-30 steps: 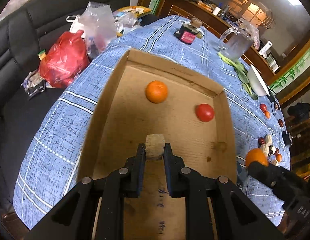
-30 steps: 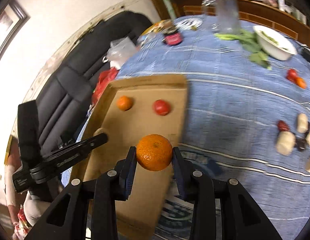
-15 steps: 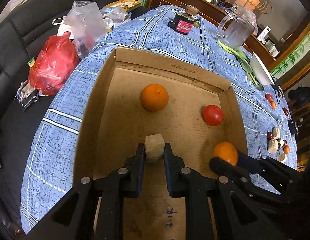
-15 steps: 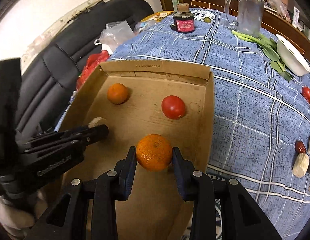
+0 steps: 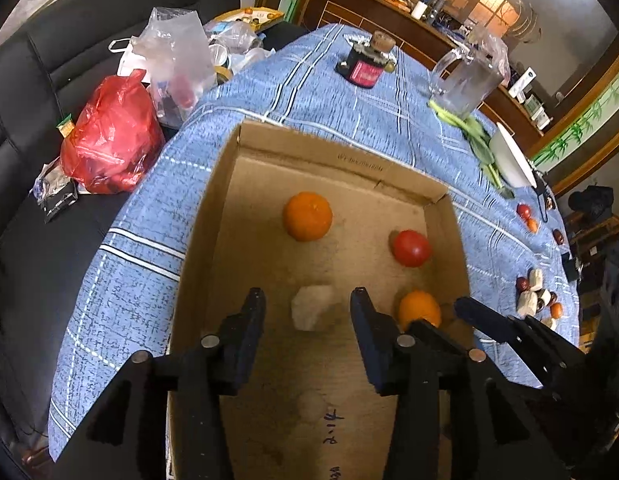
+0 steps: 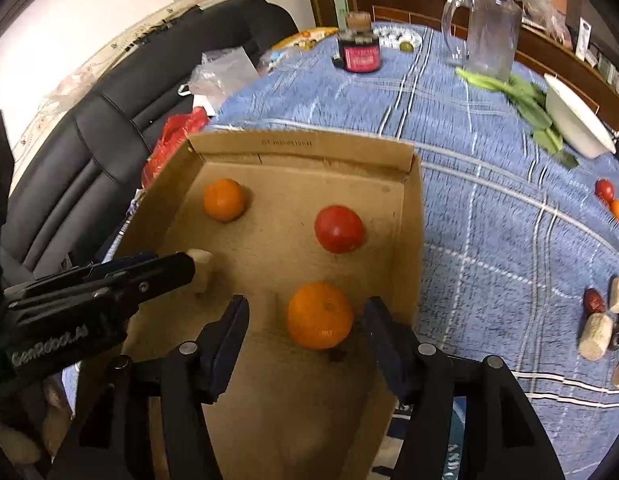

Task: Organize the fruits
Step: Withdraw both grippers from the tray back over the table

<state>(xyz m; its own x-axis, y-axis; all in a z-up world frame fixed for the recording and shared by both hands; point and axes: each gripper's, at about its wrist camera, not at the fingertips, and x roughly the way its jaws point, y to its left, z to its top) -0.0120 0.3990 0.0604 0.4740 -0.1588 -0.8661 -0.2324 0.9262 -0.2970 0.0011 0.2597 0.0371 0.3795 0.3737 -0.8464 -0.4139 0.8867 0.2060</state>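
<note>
We read little here. At lower left of the right wrist view, the side of the left tool (image 6: pixel 109 284) carries pale lettering, roughly "GenRobot.AI", blurred. The box (image 5: pixel 349 160) has a printed line on its far wall, too smeared to read, and handwritten marks near the bottom of the left wrist view, perhaps "2.1 K". The bottle (image 6: pixel 358 54) label is illegible.

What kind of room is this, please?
Probably a lived-in home dining or living room: a table with a blue checked cloth, a black sofa beside it, and a wooden sideboard behind.
</note>
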